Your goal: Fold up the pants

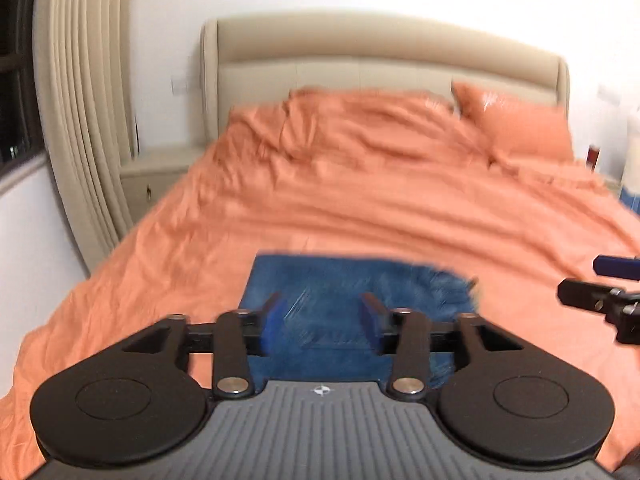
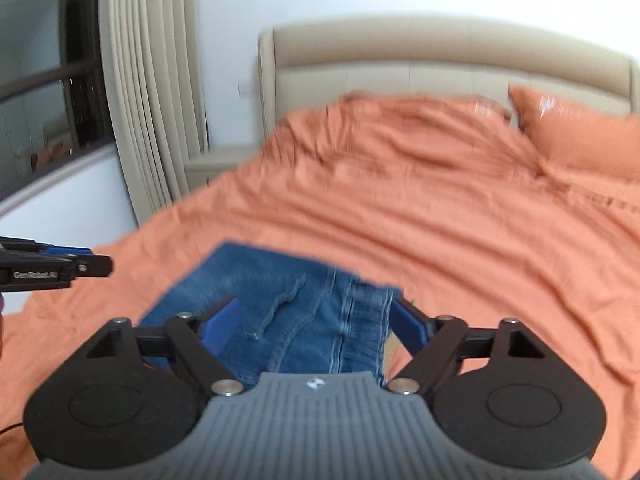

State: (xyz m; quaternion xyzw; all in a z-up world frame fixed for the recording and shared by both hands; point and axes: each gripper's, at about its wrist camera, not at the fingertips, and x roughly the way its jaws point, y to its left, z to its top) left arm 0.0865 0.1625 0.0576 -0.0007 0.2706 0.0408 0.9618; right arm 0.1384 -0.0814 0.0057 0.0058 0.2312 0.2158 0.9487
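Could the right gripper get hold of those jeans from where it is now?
Probably yes. The right gripper has its jaws wide open, with the jeans lying flat on the bed right between and below them, and nothing in the way.

The pants (image 2: 304, 312) were blue denim, matt and coarse, with raised stitched seams. My left gripper (image 1: 320, 316) and right gripper (image 2: 316, 320) were matt black plastic with bright metal pivot pins, blue pads and ribbed grey housings. The bedsheet (image 1: 360, 208) was soft orange cloth, creased; the pillow (image 1: 520, 128) looked glossier. The headboard (image 1: 380, 56) seemed smooth beige upholstery.
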